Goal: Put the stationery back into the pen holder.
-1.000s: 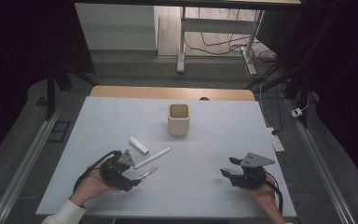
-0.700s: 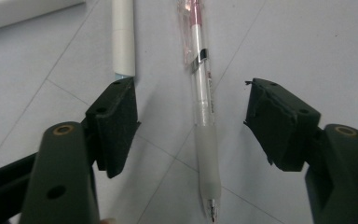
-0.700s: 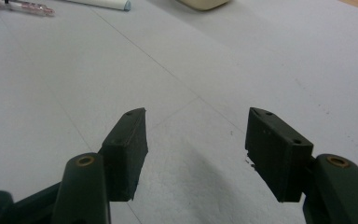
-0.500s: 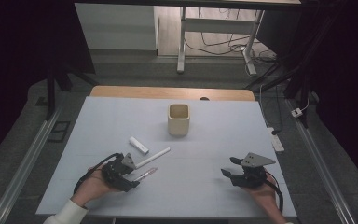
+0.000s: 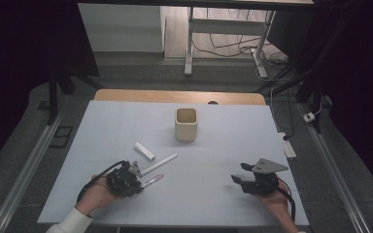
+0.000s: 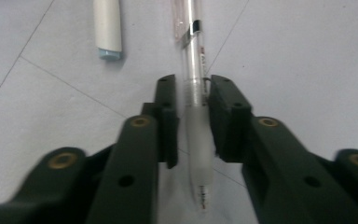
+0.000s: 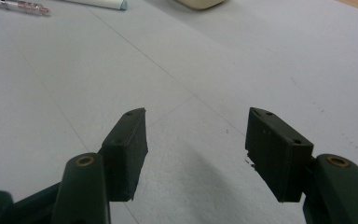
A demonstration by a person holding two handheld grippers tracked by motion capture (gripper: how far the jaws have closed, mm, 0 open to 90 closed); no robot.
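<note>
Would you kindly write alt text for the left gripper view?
The left gripper has just been closing its two black jaws around a clear plastic pen lying on the pale grey table. A white cylindrical marker lies to the pen's left, apart from it.

high: above, forward-down | tongs views: close, low | shared: pen [image 6: 193, 70] on table [image 5: 223, 141]

clear glossy plastic pen [image 6: 195, 88] on matt table [image 6: 298, 56].

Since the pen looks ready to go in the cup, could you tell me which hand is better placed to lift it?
Left: its gripper has just been closing around the pen; the right gripper sits open, apart.
</note>
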